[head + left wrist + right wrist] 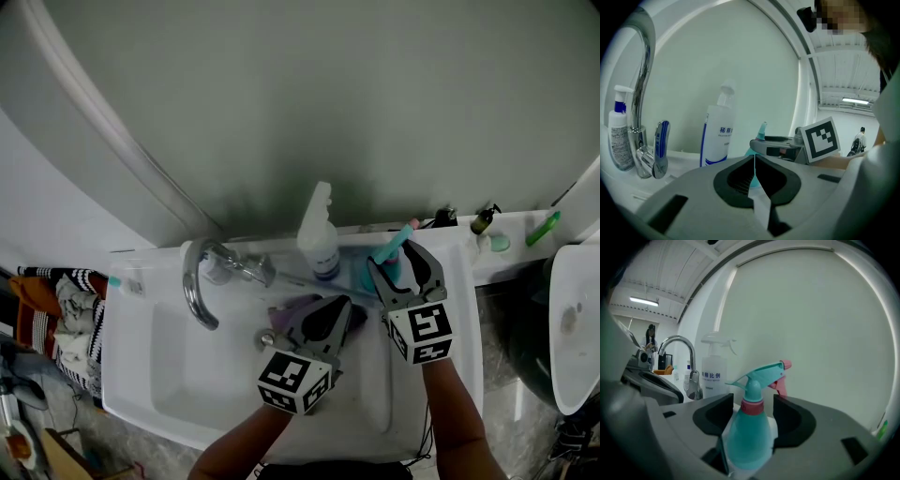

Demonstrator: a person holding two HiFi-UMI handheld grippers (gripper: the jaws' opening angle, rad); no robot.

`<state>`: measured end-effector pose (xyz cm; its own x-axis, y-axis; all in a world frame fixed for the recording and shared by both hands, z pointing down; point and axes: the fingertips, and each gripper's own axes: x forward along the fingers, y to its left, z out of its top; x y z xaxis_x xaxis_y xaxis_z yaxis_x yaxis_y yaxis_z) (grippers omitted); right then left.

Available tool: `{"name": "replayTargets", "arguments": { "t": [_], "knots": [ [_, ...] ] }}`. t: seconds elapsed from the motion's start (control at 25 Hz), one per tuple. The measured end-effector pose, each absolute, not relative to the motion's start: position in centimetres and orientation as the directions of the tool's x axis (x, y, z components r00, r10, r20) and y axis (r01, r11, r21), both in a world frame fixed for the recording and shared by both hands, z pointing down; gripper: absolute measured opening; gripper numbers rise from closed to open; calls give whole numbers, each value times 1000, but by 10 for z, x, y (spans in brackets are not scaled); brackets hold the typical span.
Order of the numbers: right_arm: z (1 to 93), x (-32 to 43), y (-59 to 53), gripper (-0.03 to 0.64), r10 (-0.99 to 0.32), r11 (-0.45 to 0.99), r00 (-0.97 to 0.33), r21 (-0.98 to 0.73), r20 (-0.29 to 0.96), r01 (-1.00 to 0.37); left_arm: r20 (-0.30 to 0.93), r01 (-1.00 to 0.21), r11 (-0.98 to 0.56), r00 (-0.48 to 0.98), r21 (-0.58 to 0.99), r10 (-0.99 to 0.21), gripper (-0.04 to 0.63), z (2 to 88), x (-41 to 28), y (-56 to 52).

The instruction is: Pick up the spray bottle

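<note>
Dim, flat grey light throughout. In the head view, soft shadow darkens the wall (328, 94) just above the faucet (190, 286), whose chrome shows faint glare. Both gripper views bend lines strongly and have black corners. A ceiling strip light (855, 100) glows beyond the faucet. The spray bottle (749, 427) looks soft.

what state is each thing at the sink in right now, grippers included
right gripper, open, jaws apart on either side of the teal spray bottle
teal spray bottle, upright, not yet gripped
left gripper, shut, nothing between its jaws
white spray bottle, upright beside the faucet
faucet, no water seen running
</note>
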<state>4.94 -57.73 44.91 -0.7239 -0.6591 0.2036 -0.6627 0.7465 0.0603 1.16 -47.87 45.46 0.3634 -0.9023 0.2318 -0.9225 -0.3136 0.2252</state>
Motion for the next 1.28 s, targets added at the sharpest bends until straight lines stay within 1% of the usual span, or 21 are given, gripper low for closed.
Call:
{"name": "replayTargets", "arguments": {
  "t": [0.36, 0.56, 0.6, 0.64, 0.68, 0.88, 1.28],
  "knots": [
    [455, 31, -585, 230, -664, 744, -723, 76, 192, -663, 223, -926, -302, 351, 225, -909, 11, 457, 7, -489],
    [451, 28, -589, 230, -698, 714, -693, 105, 182, -692, 231, -930, -293, 342, 224, -911, 11, 460, 4, -489],
    [451, 29, -591, 226, -705, 708, -686, 109, 181, -698, 230, -930, -291, 341, 223, -911, 11, 460, 3, -488],
    [450, 30, -592, 194, -708, 704, -682, 112, 182, -701, 230, -931, -290, 339, 222, -912, 11, 460, 2, -488],
    [450, 31, -592, 177, -708, 705, -683, 113, 183, -700, 229, -931, -289, 338, 222, -913, 11, 459, 1, -488],
    [446, 34, -588, 165, -703, 710, -688, 119, 181, -694, 223, -932, -288, 336, 221, -915, 11, 456, -1, -484],
    [428, 44, -570, 163, -722, 691, -673, 124, 163, -712, 204, -928, -301, 345, 220, -916, 11, 447, -6, -469]
  ]
}}
